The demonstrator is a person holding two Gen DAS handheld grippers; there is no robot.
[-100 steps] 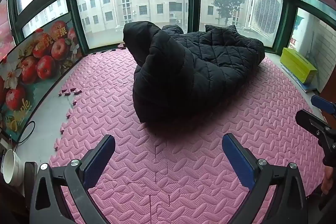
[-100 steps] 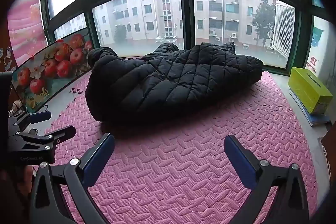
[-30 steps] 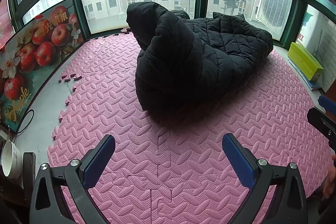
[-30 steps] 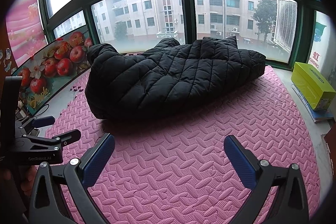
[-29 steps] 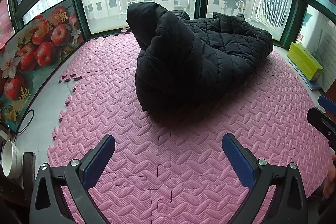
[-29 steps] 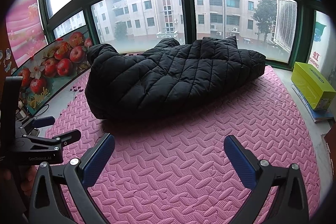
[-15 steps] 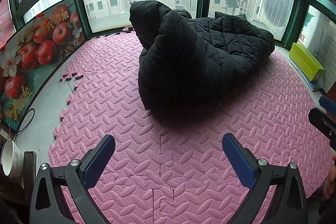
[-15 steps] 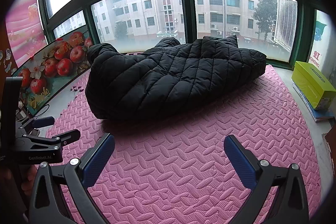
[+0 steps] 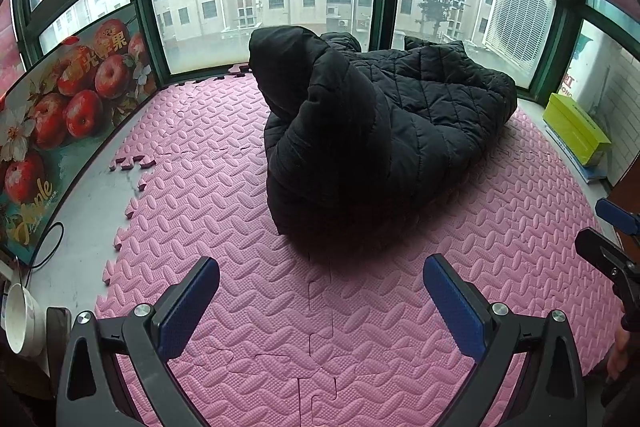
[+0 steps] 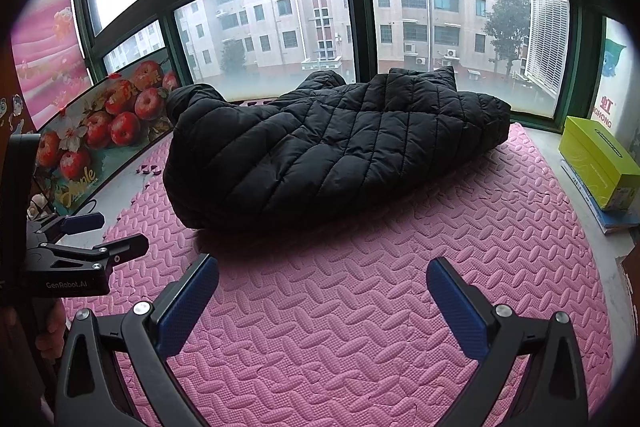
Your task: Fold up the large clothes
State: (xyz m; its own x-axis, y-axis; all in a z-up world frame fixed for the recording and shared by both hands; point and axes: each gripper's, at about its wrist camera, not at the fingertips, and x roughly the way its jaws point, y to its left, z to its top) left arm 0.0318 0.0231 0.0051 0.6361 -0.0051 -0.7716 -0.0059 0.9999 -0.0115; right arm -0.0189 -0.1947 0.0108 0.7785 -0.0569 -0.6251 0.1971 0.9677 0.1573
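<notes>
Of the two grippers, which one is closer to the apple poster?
The left gripper: in the right wrist view it sits at the left edge, just below the apple poster. The right gripper is on the yellow-box side.

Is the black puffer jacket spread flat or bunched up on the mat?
Bunched up: the black puffer jacket lies humped on the pink foam mat, one end rising in a mound.

Black hand-held gripper [image 9: 320, 283], blue finger pads [image 9: 188, 303], silver screws, "GenRobot.AI" marking

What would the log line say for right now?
stage: approach | black jacket: heaped on pink mat, untouched | left gripper: open | right gripper: open
</notes>
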